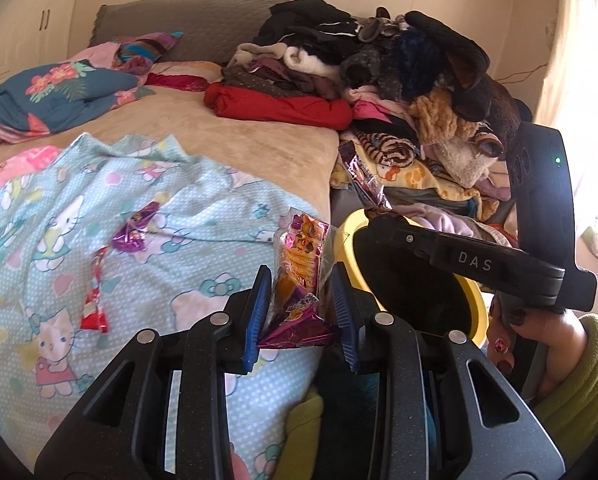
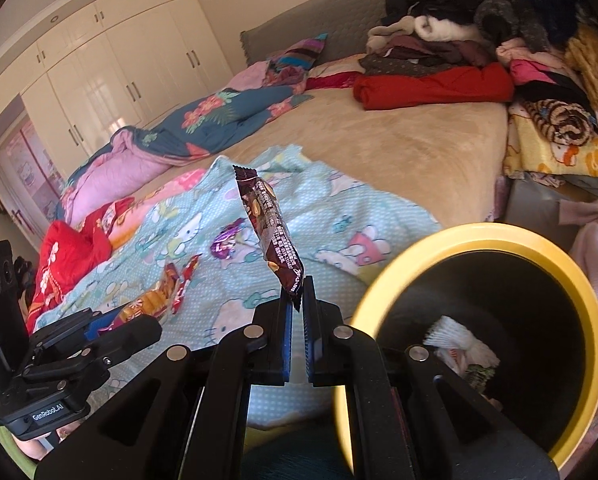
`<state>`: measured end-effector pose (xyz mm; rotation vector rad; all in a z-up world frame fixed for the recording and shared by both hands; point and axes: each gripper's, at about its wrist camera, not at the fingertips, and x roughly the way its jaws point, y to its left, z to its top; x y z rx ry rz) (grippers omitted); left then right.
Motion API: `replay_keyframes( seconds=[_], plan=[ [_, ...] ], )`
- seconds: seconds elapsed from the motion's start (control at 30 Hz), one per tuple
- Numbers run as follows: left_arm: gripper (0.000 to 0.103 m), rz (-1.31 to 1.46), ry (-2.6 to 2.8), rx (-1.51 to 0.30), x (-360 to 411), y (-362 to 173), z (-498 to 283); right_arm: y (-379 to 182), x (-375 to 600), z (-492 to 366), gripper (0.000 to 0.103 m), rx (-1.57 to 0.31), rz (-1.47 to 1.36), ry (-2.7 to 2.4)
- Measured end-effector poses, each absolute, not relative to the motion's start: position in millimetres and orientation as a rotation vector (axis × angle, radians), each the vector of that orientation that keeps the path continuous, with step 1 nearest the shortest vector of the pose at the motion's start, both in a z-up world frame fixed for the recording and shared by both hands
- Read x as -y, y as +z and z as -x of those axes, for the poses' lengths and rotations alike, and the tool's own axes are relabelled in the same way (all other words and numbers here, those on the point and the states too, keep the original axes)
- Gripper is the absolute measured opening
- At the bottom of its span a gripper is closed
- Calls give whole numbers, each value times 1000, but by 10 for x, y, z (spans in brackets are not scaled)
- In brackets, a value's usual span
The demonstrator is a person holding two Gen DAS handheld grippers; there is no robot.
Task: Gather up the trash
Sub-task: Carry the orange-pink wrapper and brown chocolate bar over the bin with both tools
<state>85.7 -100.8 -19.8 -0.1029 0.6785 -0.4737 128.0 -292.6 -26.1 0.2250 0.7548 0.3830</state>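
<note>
My left gripper (image 1: 301, 312) is shut on an orange and purple snack wrapper (image 1: 299, 272), held above the bed edge; it also shows in the right wrist view (image 2: 99, 326). My right gripper (image 2: 297, 312) is shut on a dark brown snack wrapper (image 2: 269, 232) that stands up from its tips; it shows in the left wrist view (image 1: 379, 210) over the bin. A yellow-rimmed black bin (image 2: 483, 236) stands at the right, with white trash (image 2: 459, 340) inside. A purple wrapper (image 1: 137, 228) and a red wrapper (image 1: 95, 300) lie on the Hello Kitty sheet (image 1: 203, 216).
A beige bed (image 1: 227, 132) carries a blue floral quilt (image 1: 55, 92) and a red folded garment (image 1: 283, 108). A tall pile of clothes (image 1: 411, 80) rises at the right. White wardrobes (image 2: 111, 64) stand behind the bed.
</note>
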Motion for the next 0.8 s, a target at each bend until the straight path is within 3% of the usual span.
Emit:
replay_keyframes(
  seconds=[0.8],
  plan=[
    [25, 12, -604, -669, 1900, -75, -847, -431, 4171, -1115, 5, -751, -356, 174]
  ],
)
